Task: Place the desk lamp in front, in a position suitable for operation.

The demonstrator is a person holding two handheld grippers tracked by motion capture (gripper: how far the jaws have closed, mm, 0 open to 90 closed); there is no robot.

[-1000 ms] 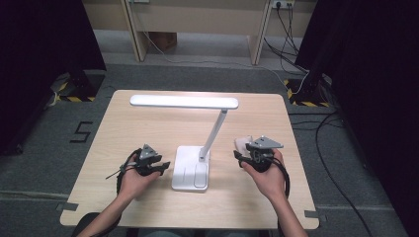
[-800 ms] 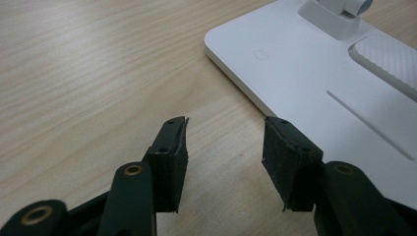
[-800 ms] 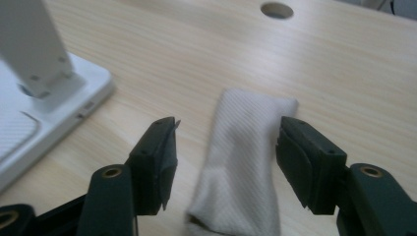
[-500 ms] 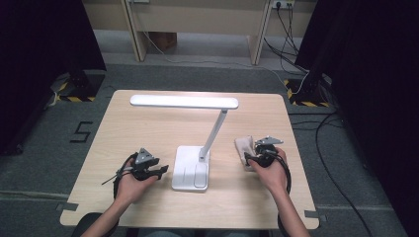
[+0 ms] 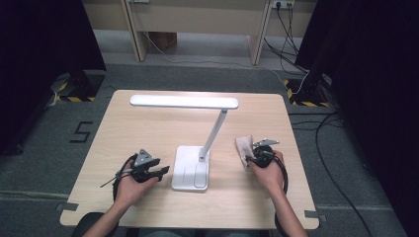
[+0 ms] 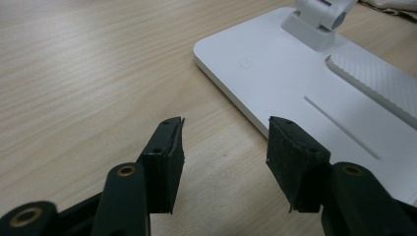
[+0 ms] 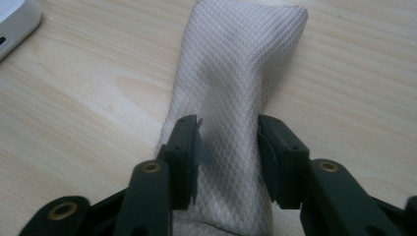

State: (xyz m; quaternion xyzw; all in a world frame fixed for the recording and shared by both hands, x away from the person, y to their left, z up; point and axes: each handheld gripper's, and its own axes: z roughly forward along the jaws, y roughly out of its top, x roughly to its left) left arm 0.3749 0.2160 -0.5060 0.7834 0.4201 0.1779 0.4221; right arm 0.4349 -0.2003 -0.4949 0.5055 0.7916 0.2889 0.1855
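Low over the table point(image 5: 148, 128), right tongs point(image 7: 228, 142) closing astride cloth point(image 7: 236, 73)

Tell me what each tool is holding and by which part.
The right tool has been closing around the near end of the folded white cloth; whether it grips cannot be told. The left tool, jaws opening, holds nothing.

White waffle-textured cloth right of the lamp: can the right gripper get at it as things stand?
Probably yes. The right gripper already straddles the white folded waffle-textured cloth, its jaws just closing with the cloth between them. Nothing lies in the way; the white desk lamp's base sits apart to the side.
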